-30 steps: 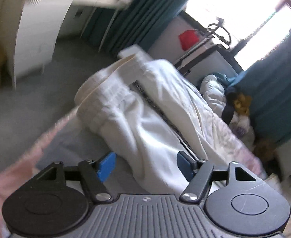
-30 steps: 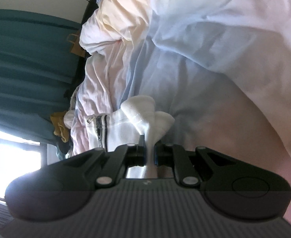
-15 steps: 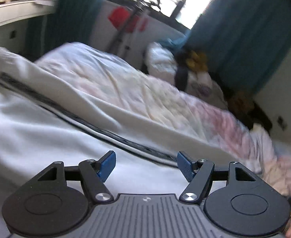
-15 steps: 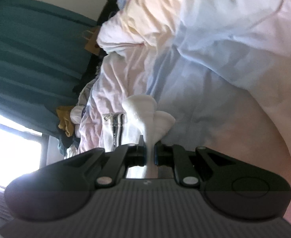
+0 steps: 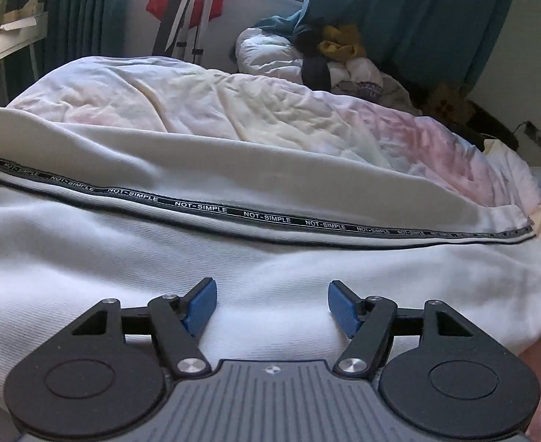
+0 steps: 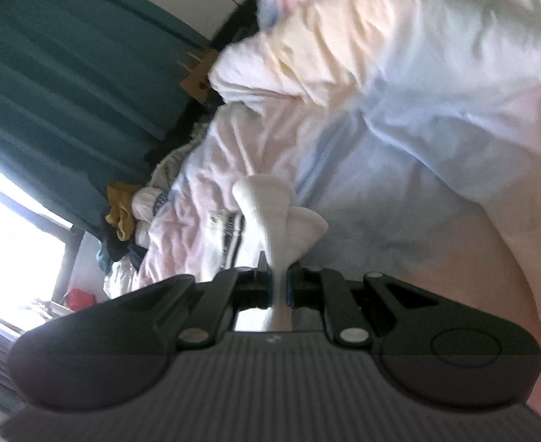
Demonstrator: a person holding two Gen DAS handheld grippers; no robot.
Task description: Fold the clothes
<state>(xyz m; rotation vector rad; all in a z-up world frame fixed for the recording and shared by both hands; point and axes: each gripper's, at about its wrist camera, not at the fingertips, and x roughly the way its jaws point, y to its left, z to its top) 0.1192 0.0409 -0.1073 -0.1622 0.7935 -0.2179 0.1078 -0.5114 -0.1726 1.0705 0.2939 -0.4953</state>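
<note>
With the right tool (image 6: pixel 278 280) pinching the white trousers (image 5: pixel 270 269), bring the spread left tool (image 5: pixel 272 304) down onto the fabric directly ahead of it before closing.

The left tool (image 5: pixel 272 307) now sits low over the white trousers (image 5: pixel 123 258) along their lettered stripe (image 5: pixel 266 217), no longer viewing them from afar, while the right tool (image 6: pixel 278 287) has rolled, lifting its pinched fold.

Teal curtains (image 5: pixel 399 11), bright window (image 6: pixel 9 199), rumpled pastel bed (image 5: pixel 252 110).
</note>
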